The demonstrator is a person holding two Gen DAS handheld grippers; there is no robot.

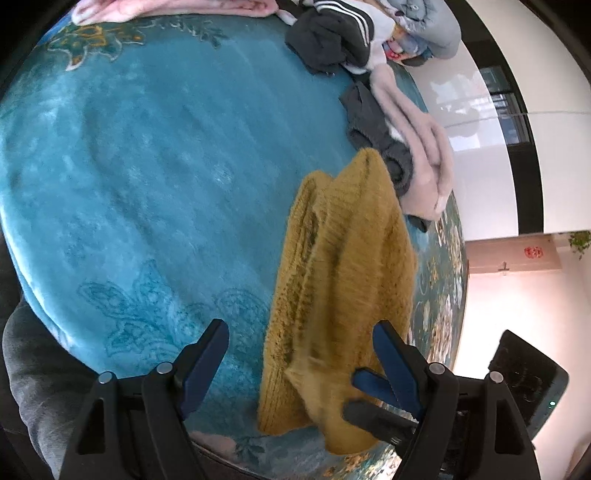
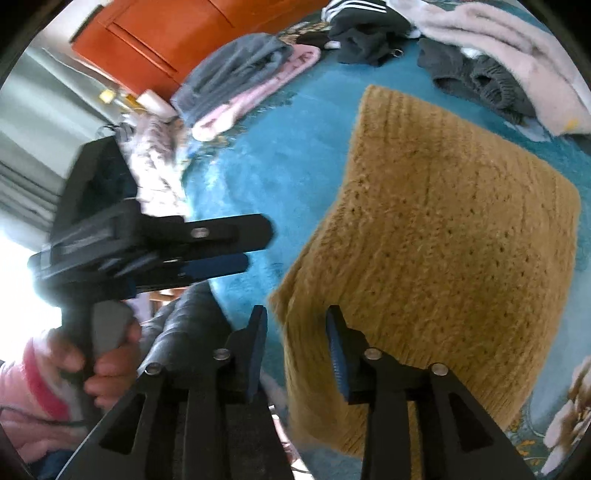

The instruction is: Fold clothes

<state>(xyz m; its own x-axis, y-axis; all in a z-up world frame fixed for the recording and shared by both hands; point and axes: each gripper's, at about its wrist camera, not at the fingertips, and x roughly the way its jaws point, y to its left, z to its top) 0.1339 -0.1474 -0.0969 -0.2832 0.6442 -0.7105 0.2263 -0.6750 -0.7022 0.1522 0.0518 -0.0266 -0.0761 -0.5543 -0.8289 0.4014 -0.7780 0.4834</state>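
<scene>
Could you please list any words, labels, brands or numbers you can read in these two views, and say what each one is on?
No text can be read in either view.
Red sign on the pale door: too small and blurred to read.
Dark jacket with white stripes: no brand name shows.
Mustard sweater: no label in view.
</scene>
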